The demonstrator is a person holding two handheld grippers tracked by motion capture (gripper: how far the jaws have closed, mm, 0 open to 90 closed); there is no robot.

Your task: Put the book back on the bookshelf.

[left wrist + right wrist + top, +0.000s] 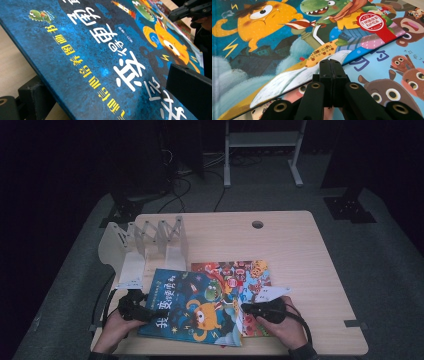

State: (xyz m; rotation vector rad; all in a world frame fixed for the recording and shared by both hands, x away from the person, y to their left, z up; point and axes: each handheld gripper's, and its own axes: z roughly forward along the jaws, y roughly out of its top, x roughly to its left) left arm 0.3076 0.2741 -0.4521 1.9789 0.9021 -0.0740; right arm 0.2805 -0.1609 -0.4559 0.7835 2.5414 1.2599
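Note:
A blue picture book (195, 307) with an orange monster on its cover lies near the table's front edge, partly over a second, many-coloured picture book (250, 272). My left gripper (144, 312) is at the blue book's left edge. In the left gripper view its jaws stand wide apart (103, 77), one under the blue book (100, 62) and one above the cover. My right gripper (245, 309) is at the blue book's right edge. Its jaws are pressed together (330, 62) with nothing between them, tips at the rim of the blue book (262, 50), over the second book (387, 70).
A white zigzag book rack (145, 245) stands at the back left of the wooden table (300, 240). A round cable hole (257, 224) sits near the far edge. The person's hands reach in from the front edge. Dark floor and stands lie beyond.

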